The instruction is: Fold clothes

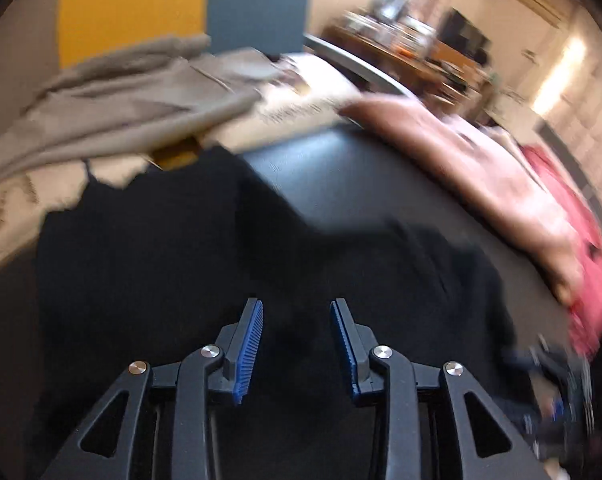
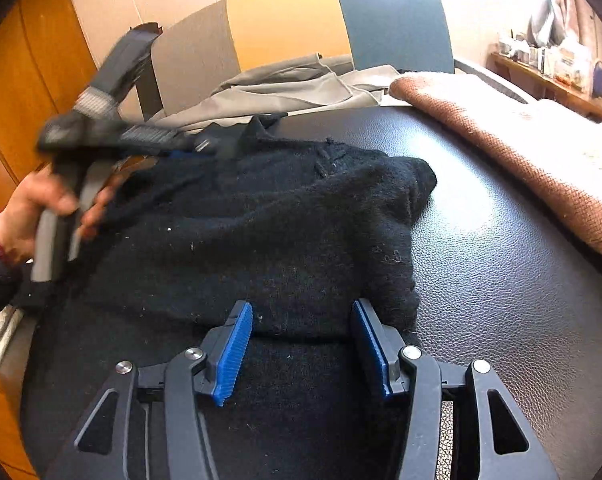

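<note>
On the far left of my right camera I see a hand (image 2: 25, 216) holding my left tool (image 2: 205, 145). That tool is blurry there, up at the back edge of the black sweater (image 2: 261, 232). In its own camera the left tool (image 1: 297, 316) has its two blue pads apart, with nothing between them. It hangs over the dark cloth. The picture is smeared, so I think I could miss the edge if I grab now. I might pinch only one layer, or none at all.

The black sweater lies bunched on the black leather counter (image 2: 501, 300). It looks partly folded, with a thick lump on its right side. Black on black is hard for me to see in the left camera. I could mistake the counter for cloth.

My right tool (image 2: 301, 320) is let go too, pads wide apart, with the near edge of the sweater sitting between them. If I squeeze here I may catch both layers and drag the whole pile.

Behind lies a grey garment (image 2: 285, 88), close to the sweater's back edge. I could snag it by mistake.

On the right, a brown blanket (image 2: 521, 152) lies along the counter, apart from the sweater. A wide swing could knock it.
</note>
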Available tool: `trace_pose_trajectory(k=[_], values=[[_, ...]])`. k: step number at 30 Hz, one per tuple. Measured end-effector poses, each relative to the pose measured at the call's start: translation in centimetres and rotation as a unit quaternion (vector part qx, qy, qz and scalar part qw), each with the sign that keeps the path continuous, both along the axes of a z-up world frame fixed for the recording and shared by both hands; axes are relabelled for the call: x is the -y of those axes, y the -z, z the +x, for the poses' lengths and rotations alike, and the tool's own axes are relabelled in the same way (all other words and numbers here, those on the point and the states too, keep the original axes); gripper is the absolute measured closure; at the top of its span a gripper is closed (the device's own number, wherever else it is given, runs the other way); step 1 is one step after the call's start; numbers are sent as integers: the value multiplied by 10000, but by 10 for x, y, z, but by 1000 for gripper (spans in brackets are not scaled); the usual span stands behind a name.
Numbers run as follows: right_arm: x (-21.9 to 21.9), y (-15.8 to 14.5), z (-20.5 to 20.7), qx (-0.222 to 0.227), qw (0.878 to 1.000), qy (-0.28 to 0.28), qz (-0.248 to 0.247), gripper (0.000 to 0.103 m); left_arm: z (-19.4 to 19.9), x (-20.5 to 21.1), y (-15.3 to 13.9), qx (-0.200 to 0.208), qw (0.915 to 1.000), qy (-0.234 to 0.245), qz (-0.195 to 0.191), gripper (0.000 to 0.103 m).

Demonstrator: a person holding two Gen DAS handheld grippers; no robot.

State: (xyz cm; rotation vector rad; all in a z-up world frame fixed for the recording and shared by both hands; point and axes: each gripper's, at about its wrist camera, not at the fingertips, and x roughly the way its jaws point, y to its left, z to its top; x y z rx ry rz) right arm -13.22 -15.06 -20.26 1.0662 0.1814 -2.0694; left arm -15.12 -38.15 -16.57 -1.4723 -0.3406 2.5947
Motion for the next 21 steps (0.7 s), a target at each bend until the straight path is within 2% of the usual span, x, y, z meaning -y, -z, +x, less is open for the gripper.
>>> trace_pose_trajectory(k=[1, 2, 3, 6, 9, 12, 13, 14, 15, 16, 17, 19, 21], values=[[1, 1, 0, -14, 10000, -14, 14, 42, 6, -4, 0, 101, 9995, 295, 58, 59], [3, 1, 3, -51, 10000, -39, 58, 40, 11, -9, 0, 122, 9986, 506, -109, 51], [3, 1, 6, -99, 9999, -65, 113, 38, 17, -14, 0, 140, 9970, 712, -288, 48], [-7, -3, 15, -285, 9990, -143, 326, 32, 15, -27, -3, 176, 9901, 1292, -515, 33], [-11, -5, 19, -313, 9987, -166, 359, 30, 1, -44, -1, 336, 9822, 1677, -775, 33], [-11, -5, 17, -263, 9991, -162, 294, 30, -6, -56, 8, 667, 9740, 2058, -673, 35], [-12, -5, 16, -248, 9992, -160, 274, 29, -6, -60, 6, 609, 9738, 2045, -781, 37], [-12, -5, 16, -239, 9992, -164, 262, 29, -5, -63, 5, 542, 9737, 2026, -895, 58], [-12, -4, 16, -233, 9993, -172, 250, 28, -3, -61, -2, 398, 9779, 1881, -824, 102], [-12, -4, 16, -231, 9993, -175, 243, 28, -1, -57, -6, 282, 9824, 1656, -812, 98], [-12, -4, 15, -228, 9993, -178, 236, 28, 1, -52, -11, 168, 9864, 1426, -803, 100], [-11, -4, 15, -239, 9992, -183, 264, 28, 12, -40, -19, -111, 9931, 1076, -449, 100], [-9, -3, 16, -257, 9990, -186, 310, 28, 20, -39, -18, -240, 9953, 757, -560, 102]])
